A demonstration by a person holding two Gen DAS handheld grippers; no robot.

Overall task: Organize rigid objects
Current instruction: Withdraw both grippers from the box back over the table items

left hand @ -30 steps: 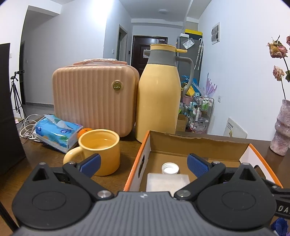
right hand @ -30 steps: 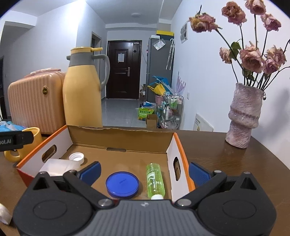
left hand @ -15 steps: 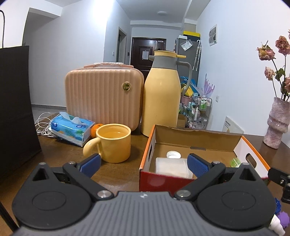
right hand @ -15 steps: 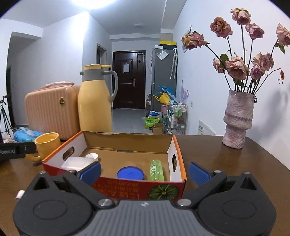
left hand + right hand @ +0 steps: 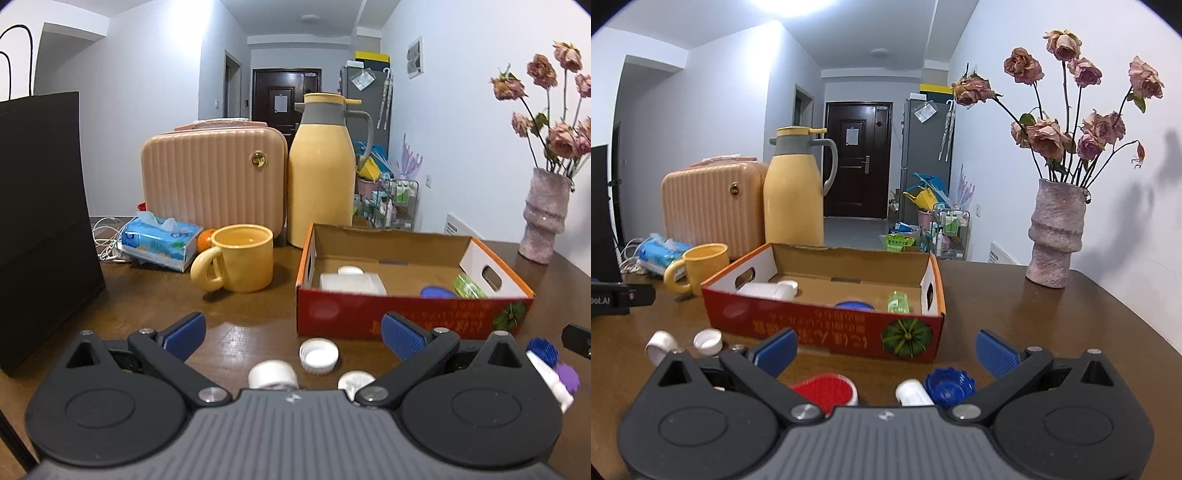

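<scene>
Two grippers sit low over my bench [image 5: 155, 295], both with fingers spread wide and holding nothing. My left gripper [image 5: 291, 332] faces three white pieces lying loose in front of the box [image 5: 406, 317]: an upturned cap [image 5: 318, 355] just short of the box's red wall, a white roll [image 5: 272, 373] near it, and a smaller cap [image 5: 355, 380] by my right-hand finger. My right gripper [image 5: 884, 349] looks at the same box [image 5: 827, 325] from its pumpkin-printed side. Between its fingers lie a red lid [image 5: 825, 391], a white bottle [image 5: 913, 393] and a blue cap [image 5: 948, 386] touching that bottle. Inside the box I see a white container [image 5: 351, 283], a blue lid [image 5: 437, 292] and a green bottle [image 5: 469, 286] lying toward the right wall. Left of the box stands a mug [image 5: 240, 258], with a jug [image 5: 321, 173] and a case [image 5: 214, 177] behind it. A vase [image 5: 1054, 236] stands well apart on the right.
</scene>
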